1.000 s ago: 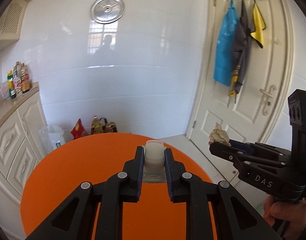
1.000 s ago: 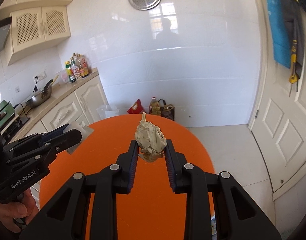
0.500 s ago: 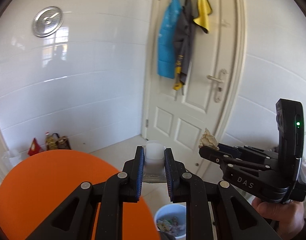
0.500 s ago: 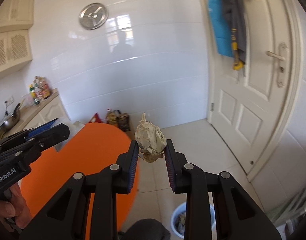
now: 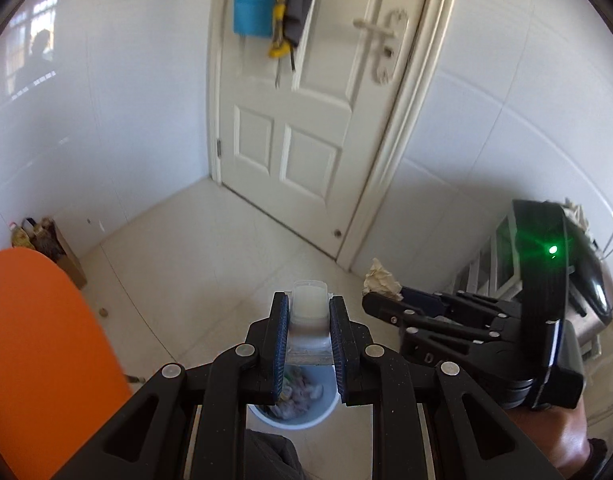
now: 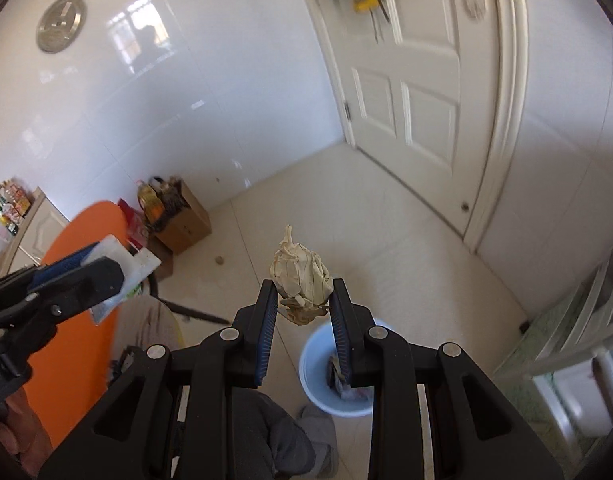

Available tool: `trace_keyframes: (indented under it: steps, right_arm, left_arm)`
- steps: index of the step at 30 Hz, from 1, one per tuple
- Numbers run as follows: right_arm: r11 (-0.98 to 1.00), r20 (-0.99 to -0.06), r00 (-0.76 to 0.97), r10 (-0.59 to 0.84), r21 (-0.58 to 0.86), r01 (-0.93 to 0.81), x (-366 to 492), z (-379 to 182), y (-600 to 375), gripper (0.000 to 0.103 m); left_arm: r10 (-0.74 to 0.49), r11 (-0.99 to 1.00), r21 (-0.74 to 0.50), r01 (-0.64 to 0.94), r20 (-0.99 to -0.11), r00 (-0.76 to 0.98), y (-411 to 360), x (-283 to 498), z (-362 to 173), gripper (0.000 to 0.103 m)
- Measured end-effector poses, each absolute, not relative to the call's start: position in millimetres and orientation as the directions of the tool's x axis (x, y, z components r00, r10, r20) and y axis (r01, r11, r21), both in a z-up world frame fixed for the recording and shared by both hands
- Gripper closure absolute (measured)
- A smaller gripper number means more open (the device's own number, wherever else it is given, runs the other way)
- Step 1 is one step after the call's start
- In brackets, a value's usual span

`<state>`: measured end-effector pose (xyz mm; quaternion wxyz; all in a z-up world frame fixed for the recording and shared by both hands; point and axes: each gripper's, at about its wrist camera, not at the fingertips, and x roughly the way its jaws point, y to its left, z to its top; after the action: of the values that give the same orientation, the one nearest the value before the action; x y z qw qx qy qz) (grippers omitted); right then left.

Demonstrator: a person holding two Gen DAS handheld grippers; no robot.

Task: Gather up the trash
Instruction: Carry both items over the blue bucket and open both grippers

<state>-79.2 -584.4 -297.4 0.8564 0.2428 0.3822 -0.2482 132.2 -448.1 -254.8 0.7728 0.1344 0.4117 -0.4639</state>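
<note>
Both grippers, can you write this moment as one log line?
left gripper: shut on clear plastic cup | right gripper: shut on crumpled beige paper | both above pale blue bin

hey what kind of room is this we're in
Probably a home kitchen: condiment bottles on a cream cabinet, an oil bottle by the white tiled wall, aprons hanging on the door.

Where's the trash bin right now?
On the floor below both grippers: the bin shows at bottom centre of the left wrist view under the plastic cup, and behind the right gripper holding crumpled paper.
</note>
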Motion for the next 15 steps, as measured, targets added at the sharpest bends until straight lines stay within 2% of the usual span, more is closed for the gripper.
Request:
trace_keyframes:
  steps: [6,11,13,15]
  right_arm:
    - [0.701,-0.853,0.502,-0.144,0.270,0.660,-79,-372,-620,0.073]
    - [0.666,-0.880,0.469,-0.071,0.308,0.679,-78,-414,-639,0.070]
    - [0.650,-0.879,0.473,-0.056,0.327,0.686,-80,-422,-642,0.052]
    - [0.638,-0.876,0.480,-0.044,0.345,0.688,-79,-425,-644,0.031]
  left_arm:
    - [-0.527,0.541,-0.226,0.810,-0.842,0.117,-471,161,-297,0.087]
    - [-0.462,0.563,-0.237,0.792,-0.885,0.063,-487,184,-319,0.085]
    - [-0.442,0.565,-0.233,0.792,-0.895,0.053,-507,197,-318,0.079]
    - [-0.422,0.568,-0.220,0.793,-0.905,0.052,-518,208,-320,0.065]
